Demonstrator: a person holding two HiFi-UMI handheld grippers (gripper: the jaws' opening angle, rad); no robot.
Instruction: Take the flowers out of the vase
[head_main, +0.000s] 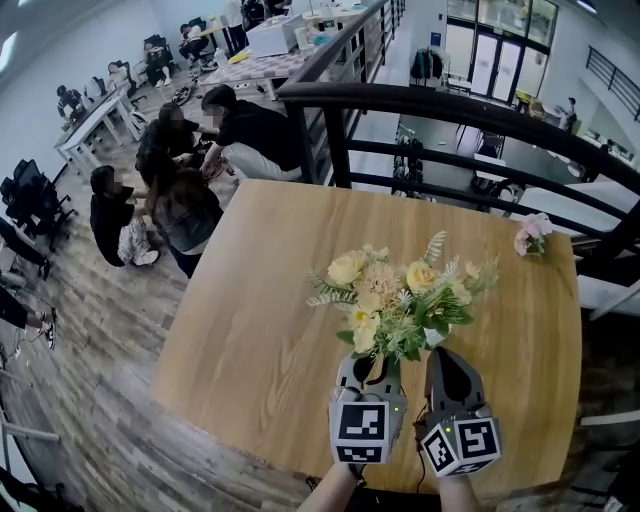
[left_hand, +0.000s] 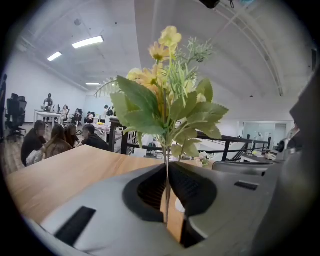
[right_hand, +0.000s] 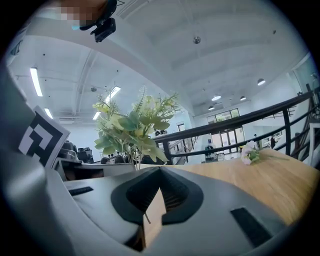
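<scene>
A bunch of yellow and cream flowers with green leaves stands upright over the near part of the wooden table. My left gripper is shut on a thin green stem of this bunch, and the leaves and blooms rise straight above the jaws. My right gripper is just to the right of the bunch; its tips meet with nothing clamped, and the flowers stand to its left. A small white shape shows under the leaves; whether it is the vase I cannot tell.
A single pink flower lies at the table's far right corner, also seen as a pink flower from the right gripper. A black railing runs behind the table. Several people crouch on the floor at the left.
</scene>
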